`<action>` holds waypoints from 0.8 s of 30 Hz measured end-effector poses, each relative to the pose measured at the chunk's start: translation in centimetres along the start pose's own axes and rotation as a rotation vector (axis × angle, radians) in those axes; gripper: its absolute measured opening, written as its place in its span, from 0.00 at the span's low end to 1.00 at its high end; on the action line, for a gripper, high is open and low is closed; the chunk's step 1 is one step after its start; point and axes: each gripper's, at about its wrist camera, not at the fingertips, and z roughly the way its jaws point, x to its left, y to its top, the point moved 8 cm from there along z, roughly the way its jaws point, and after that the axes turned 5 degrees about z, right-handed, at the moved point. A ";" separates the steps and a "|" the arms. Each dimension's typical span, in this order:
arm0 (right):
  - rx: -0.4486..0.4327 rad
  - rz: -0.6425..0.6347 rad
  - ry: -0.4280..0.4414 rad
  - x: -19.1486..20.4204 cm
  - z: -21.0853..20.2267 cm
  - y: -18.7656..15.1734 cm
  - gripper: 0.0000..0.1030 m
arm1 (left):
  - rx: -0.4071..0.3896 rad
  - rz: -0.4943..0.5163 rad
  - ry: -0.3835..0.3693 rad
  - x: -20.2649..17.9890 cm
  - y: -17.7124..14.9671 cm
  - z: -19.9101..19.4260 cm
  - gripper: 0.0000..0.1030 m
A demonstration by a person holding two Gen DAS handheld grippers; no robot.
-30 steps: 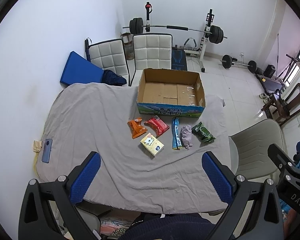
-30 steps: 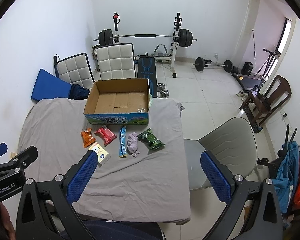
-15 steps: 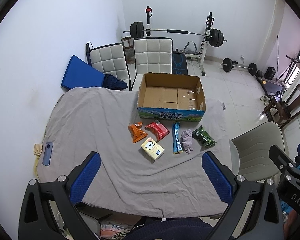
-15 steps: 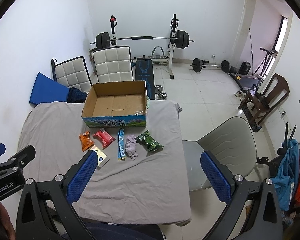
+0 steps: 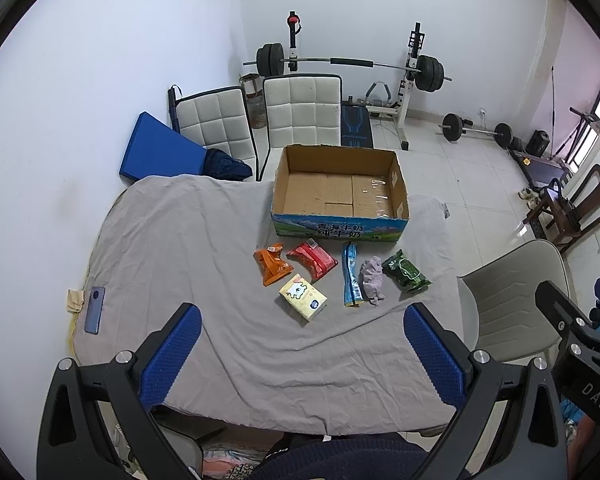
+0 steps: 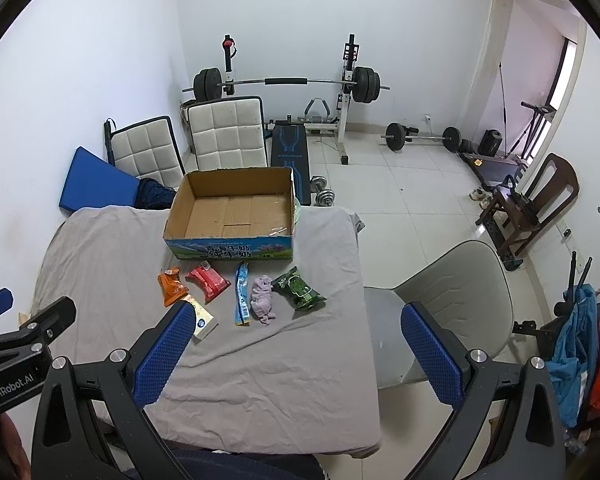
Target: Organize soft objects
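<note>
An open, empty cardboard box (image 5: 340, 192) (image 6: 232, 212) sits at the far side of the grey-covered table (image 5: 188, 240). In front of it lie an orange pouch (image 5: 272, 268), a red pack (image 5: 312, 260), a yellow tissue pack (image 5: 303, 297), a blue sachet (image 5: 351, 276), a purple cloth (image 5: 372, 278) and a green pack (image 5: 405, 272). They also show in the right wrist view, the green pack (image 6: 298, 289) rightmost. My left gripper (image 5: 300, 354) and right gripper (image 6: 296, 354) are both open and empty, held high above the near table edge.
A phone (image 5: 94, 309) lies at the table's left edge. A grey chair (image 6: 452, 304) stands to the right of the table, two white padded chairs (image 5: 300, 112) behind it. A barbell rack (image 6: 288, 84) and weights stand at the back wall.
Both grippers have risen and drawn back a little; the table and objects look slightly lower and smaller in view. Nothing on the table has moved.
</note>
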 end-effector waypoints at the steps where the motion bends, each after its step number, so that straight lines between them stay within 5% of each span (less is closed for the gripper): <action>1: -0.004 -0.003 -0.001 0.0 0.0 0.0 1.00 | 0.000 0.001 0.000 0.0 0.0 0.0 1.00; 24: -0.023 0.005 -0.004 -0.3 -0.4 -0.1 1.00 | -0.010 -0.003 0.001 -0.3 0.1 0.0 1.00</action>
